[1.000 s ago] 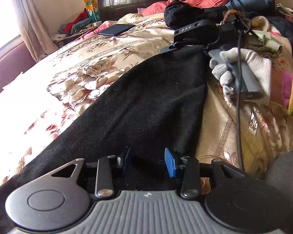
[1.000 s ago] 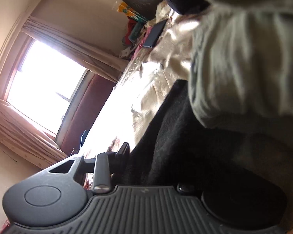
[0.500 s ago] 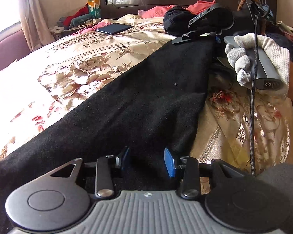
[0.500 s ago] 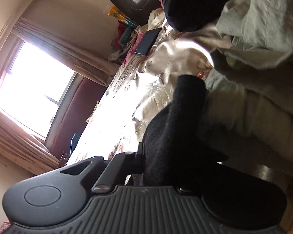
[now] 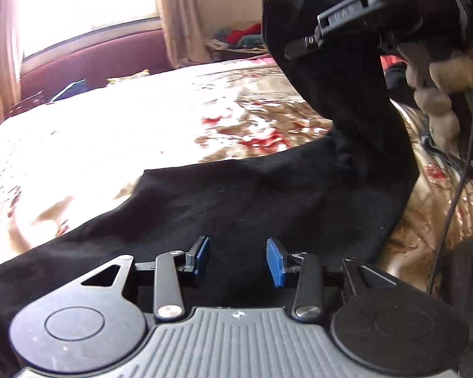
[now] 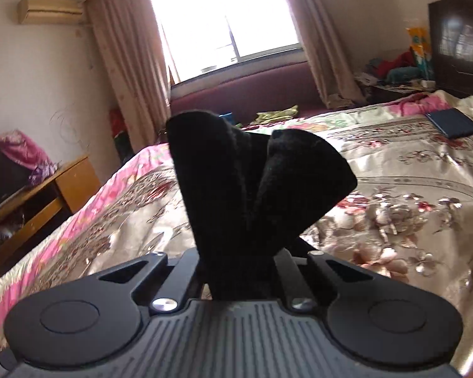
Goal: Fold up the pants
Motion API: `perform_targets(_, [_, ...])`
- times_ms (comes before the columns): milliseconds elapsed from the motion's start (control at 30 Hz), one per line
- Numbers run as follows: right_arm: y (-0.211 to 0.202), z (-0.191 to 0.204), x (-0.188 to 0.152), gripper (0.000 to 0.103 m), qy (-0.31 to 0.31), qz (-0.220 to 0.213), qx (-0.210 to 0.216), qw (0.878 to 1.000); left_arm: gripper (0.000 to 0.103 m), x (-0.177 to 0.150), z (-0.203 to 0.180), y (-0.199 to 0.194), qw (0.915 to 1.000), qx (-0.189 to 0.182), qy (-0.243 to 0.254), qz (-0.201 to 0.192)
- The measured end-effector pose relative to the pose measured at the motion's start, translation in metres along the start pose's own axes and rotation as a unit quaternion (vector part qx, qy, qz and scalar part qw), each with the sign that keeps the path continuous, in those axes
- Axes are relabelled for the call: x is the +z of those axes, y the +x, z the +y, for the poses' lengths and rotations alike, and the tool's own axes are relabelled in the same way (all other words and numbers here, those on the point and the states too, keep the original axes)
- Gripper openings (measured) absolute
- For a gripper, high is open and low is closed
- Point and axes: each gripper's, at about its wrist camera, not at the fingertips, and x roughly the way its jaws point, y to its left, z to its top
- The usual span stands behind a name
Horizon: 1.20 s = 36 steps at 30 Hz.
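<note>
Black pants [image 5: 236, 201] lie on the floral bedspread [image 5: 142, 126]. My left gripper [image 5: 238, 263] hovers low over the near part of the pants, its blue pads [image 5: 276, 264] apart and empty. My right gripper [image 5: 302, 44], held by a white-gloved hand [image 5: 438, 94], is shut on one end of the pants and holds it raised above the bed. In the right wrist view the pinched black fabric [image 6: 252, 189] stands up between the hidden fingertips of the right gripper [image 6: 242, 271].
A dark tablet [image 6: 454, 123] lies on the bed at the right. A maroon window seat [image 6: 242, 91] runs along the far side under the window. A wooden cabinet [image 6: 31, 195] stands left of the bed. A cable [image 5: 457, 189] hangs from the right gripper.
My right gripper has lifted the pants end off the bed and swung it over toward the window side. The left gripper has turned that way too and stays open.
</note>
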Motion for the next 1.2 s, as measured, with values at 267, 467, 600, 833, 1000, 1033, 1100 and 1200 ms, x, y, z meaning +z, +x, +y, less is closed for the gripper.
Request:
perform_targets(267, [0.084, 0.182, -0.095, 0.007, -0.227, 0.09, 0.084, 0.966, 0.055, -0.056, 0.081, -0.062, 0.9907, 0.091, -0.101, 0.002])
perform_targets(467, [0.106, 0.231, -0.148, 0.011, -0.31, 0.116, 0.047, 0.942, 0.055, -0.089, 0.102, -0.07, 0.9847, 0.091, -0.148, 0.009])
perform_targets(600, [0.097, 0.236, -0.139, 0.01, -0.289, 0.122, 0.046, 0.948, 0.055, -0.097, 0.107, -0.071, 0.9836, 0.079, -0.162, 0.0])
perform_targets(833, [0.093, 0.243, -0.097, 0.009, -0.206, 0.11, 0.056, 0.971, 0.055, -0.108, 0.12, -0.083, 0.9798, 0.078, -0.183, -0.02])
perform_targets(1000, [0.089, 0.286, -0.1, 0.009, -0.249, 0.09, 0.08, 0.961, 0.055, -0.115, 0.123, -0.095, 0.9774, 0.083, -0.193, -0.025])
perform_targets(1033, [0.091, 0.293, -0.105, 0.009, -0.261, 0.087, 0.078, 0.958, 0.055, -0.116, 0.124, -0.097, 0.9773, 0.084, -0.193, -0.026])
perform_targets(1100, [0.1, 0.306, -0.117, 0.013, -0.27, 0.094, 0.071, 0.956, 0.055, -0.118, 0.124, -0.101, 0.9774, 0.086, -0.191, -0.028])
perform_targets(1200, [0.113, 0.315, -0.13, 0.023, -0.275, 0.127, 0.069, 0.951, 0.055, -0.121, 0.122, -0.109, 0.978, 0.087, -0.188, -0.028])
